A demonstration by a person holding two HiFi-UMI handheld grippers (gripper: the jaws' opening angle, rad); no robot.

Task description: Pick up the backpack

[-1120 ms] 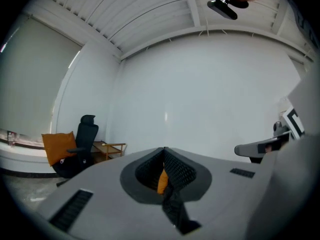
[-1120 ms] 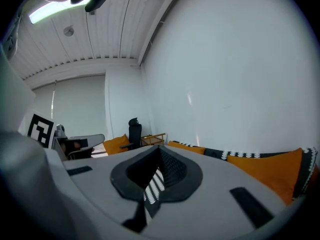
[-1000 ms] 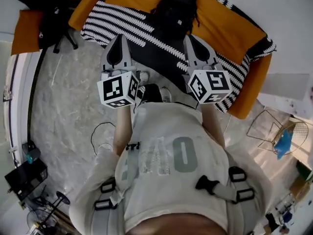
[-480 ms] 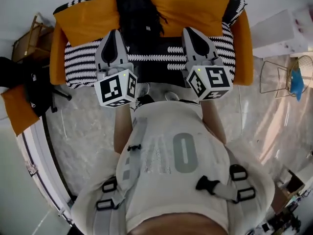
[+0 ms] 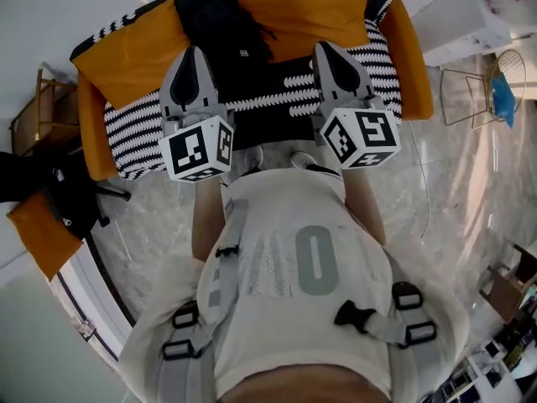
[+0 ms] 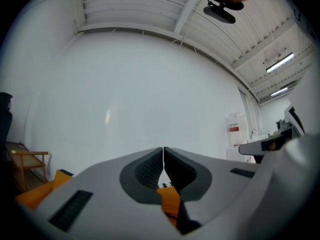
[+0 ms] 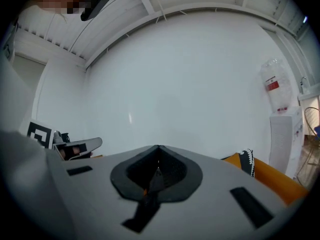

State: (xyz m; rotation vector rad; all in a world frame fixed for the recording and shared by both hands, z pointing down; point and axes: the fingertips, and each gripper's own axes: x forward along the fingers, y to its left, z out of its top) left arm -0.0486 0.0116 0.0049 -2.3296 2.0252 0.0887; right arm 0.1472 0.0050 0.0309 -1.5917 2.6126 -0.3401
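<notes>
The black backpack (image 5: 225, 25) lies on the sofa (image 5: 126, 137) at twelve o'clock. Our left claw (image 5: 191, 57) and right claw (image 5: 325, 50) are clenched, holding nothing. The backpack looks soft and floppy, so we should grab a strap.

**A home-like sitting corner set up inside a large hall, probably a studio or a lab**

A sofa (image 5: 411, 65) with orange cushions (image 5: 306, 7) and a black-and-white striped throw (image 5: 138, 137) stands against a bare white wall (image 6: 150, 84), on a grey marbled floor (image 5: 143, 225). This gives the feeling of a living room. The ceiling (image 6: 125, 9) says otherwise: it is high and made of ribbed panels on open beams, with long tube lights (image 6: 280, 61), as in a factory hall. A bottle with a red label (image 7: 274, 86) hangs on the wall above a white cabinet (image 5: 457, 19). Beside the sofa are a wire chair (image 5: 474, 99) and a wooden chair (image 5: 46, 107).
</notes>
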